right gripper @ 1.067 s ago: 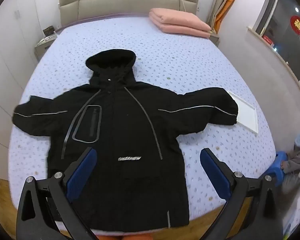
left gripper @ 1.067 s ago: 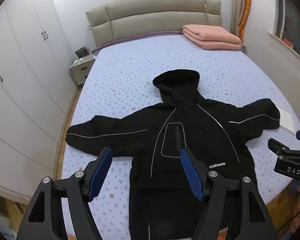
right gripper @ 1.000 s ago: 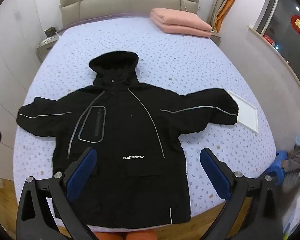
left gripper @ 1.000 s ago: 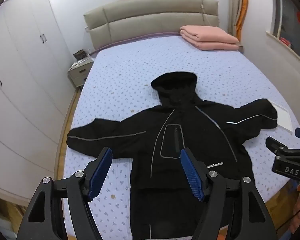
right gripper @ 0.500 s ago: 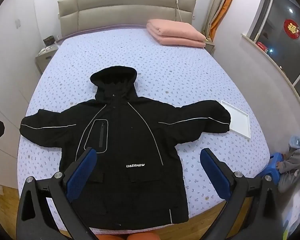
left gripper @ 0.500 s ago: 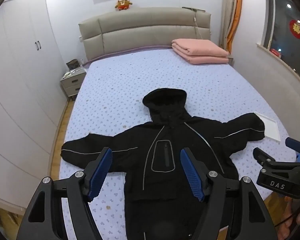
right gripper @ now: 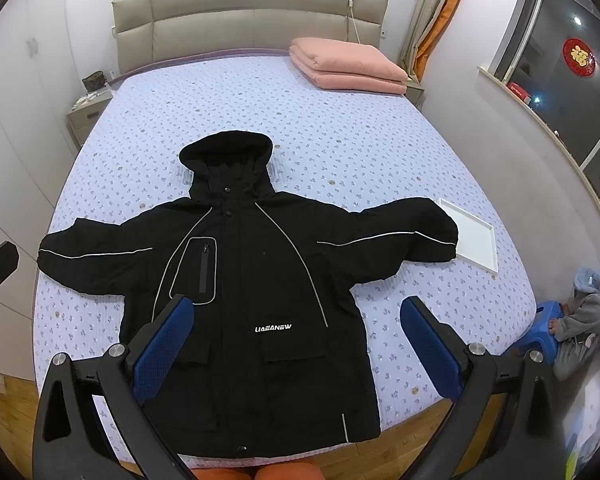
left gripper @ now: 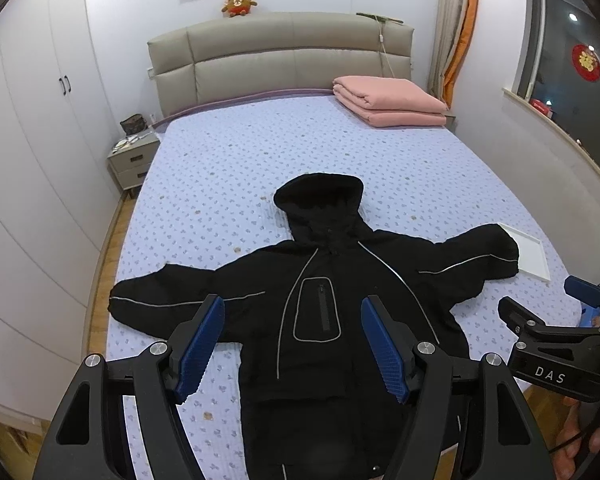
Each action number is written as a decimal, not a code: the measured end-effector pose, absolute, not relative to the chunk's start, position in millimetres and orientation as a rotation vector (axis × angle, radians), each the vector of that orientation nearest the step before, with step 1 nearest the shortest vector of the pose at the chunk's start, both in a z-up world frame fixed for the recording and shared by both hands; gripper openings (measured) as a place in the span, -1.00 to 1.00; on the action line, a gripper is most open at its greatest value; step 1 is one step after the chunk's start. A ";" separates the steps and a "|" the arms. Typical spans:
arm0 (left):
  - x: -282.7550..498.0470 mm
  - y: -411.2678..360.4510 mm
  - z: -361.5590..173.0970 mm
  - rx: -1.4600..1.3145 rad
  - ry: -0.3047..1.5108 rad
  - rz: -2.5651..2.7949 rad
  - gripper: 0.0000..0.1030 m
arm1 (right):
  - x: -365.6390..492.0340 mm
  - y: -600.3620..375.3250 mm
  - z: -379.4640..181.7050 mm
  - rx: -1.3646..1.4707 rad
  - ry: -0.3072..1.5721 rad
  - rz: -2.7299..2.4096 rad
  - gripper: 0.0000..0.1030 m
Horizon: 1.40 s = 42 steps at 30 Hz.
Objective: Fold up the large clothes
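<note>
Nearest to me, the left gripper (left gripper: 293, 344) hangs above the foot of the bed (right gripper: 340, 128) with its blue pads spread wide and nothing between them; my right gripper (right gripper: 296, 348) is likewise spread wide and empty, and its black body marked "DAS" shows at the right edge of the left wrist view.

Below both, the black hooded jacket (right gripper: 252, 280) lies face up on the bed, front closed, hem just at the foot edge, both sleeves stretched straight out toward the bed's sides, hood (right gripper: 226, 152) pointing toward the headboard (right gripper: 252, 12). White lettering on its chest reads "UAEANEW" as far as I can make out. The sleeve toward the window side ends touching or just over a shallow white tray (right gripper: 470, 240), which holds nothing visible.

Beyond the hood, the flowered sheet is bare up to a folded pink quilt (right gripper: 348, 66) at the headboard's window-side corner. On the other side of the bed stands a bedside cabinet (left gripper: 134, 156) with small items on top, then white wardrobes (left gripper: 32, 120). A plush toy (left gripper: 239, 5) sits above the headboard. A red paper ornament (right gripper: 579, 57) is on the window.
</note>
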<state>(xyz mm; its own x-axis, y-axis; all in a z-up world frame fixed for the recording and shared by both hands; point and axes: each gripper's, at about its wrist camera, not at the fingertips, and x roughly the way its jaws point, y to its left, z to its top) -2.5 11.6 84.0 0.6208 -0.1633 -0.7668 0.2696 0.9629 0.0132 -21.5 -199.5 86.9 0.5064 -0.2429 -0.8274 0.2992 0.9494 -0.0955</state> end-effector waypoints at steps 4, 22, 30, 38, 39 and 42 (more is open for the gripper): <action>0.0 10.9 80.8 0.139 0.870 -0.253 0.41 | -20.2 -193.6 86.7 0.060 0.987 -0.325 1.00; 6.4 2.7 68.6 0.093 0.915 -0.251 0.41 | -23.8 -188.3 91.2 0.053 0.997 -0.335 1.00; -4.3 -20.6 73.4 0.104 0.896 -0.221 0.41 | -25.1 -207.7 88.8 0.063 0.993 -0.309 1.00; -10.1 -59.8 79.8 0.066 0.900 -0.152 0.41 | -20.4 -244.5 92.5 0.024 0.974 -0.246 1.00; -10.8 -66.2 80.8 0.058 0.898 -0.148 0.41 | -19.9 -252.5 92.4 0.021 0.975 -0.241 1.00; -12.1 -86.1 81.1 0.023 0.903 -0.164 0.41 | -17.7 -273.8 91.9 0.022 0.978 -0.229 1.00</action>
